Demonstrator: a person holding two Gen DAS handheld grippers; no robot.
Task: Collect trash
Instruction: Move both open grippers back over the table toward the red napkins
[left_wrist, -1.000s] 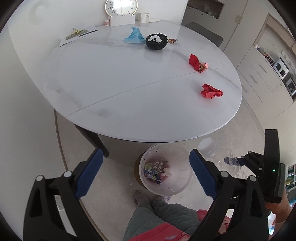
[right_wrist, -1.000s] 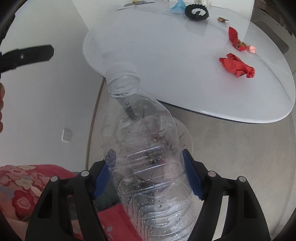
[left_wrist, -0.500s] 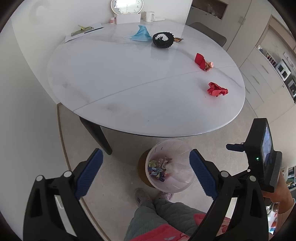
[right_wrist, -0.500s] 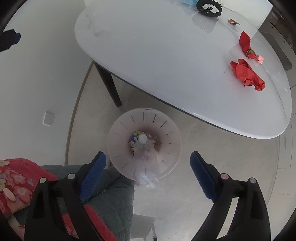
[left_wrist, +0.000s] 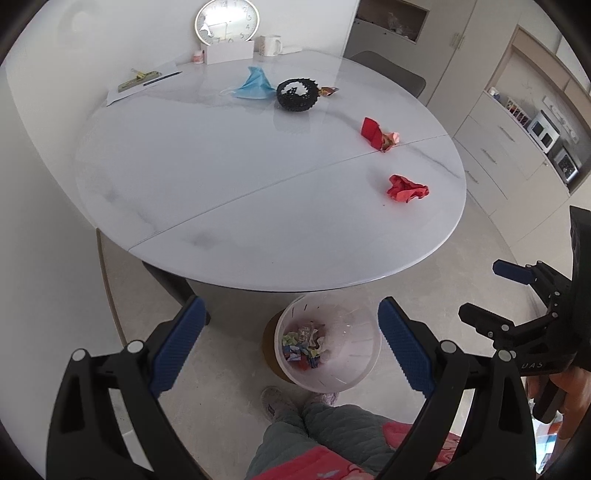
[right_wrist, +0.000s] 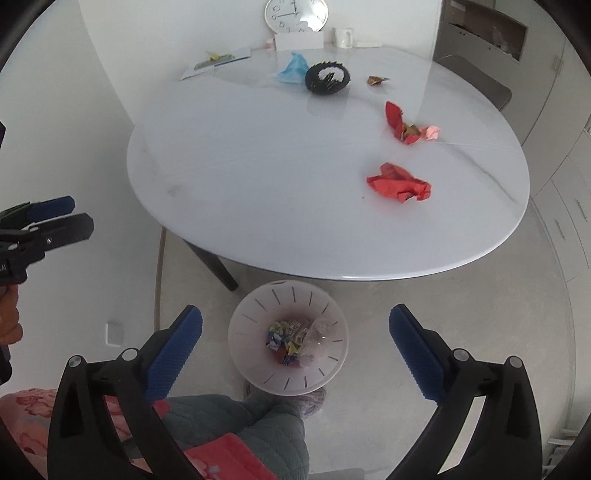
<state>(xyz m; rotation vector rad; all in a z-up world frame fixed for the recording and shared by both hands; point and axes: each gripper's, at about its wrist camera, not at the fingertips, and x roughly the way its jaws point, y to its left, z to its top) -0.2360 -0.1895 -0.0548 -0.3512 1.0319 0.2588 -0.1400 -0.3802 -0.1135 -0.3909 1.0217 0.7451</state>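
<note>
A translucent white bin (left_wrist: 354, 373) (right_wrist: 255, 325) stands on the floor by the table's near edge, with colourful scraps and a clear plastic bottle (right_wrist: 319, 341) inside. On the white oval table (left_wrist: 221, 177) (right_wrist: 258, 166) lie a crumpled red paper (left_wrist: 407, 188) (right_wrist: 399, 183), a red wrapper with pink scraps (left_wrist: 378, 133) (right_wrist: 408, 123), a blue face mask (left_wrist: 253, 84) (right_wrist: 293, 67) and a small brown wrapper (right_wrist: 377, 79). My left gripper (left_wrist: 290, 343) is open and empty above the bin. My right gripper (right_wrist: 295, 341) is open and empty above the bin.
A black spiky bowl (left_wrist: 297, 94) (right_wrist: 328, 78), papers with a clip (left_wrist: 142, 83), a white box, a mug (left_wrist: 270, 45) and a clock (left_wrist: 226, 20) sit at the table's far side. A grey chair (left_wrist: 388, 75) stands behind. Cabinets line the right wall. My legs are below.
My right gripper opened and let go of the clear bottle, which dropped into the bin. Both grippers rose and tilted up toward the table.
</note>
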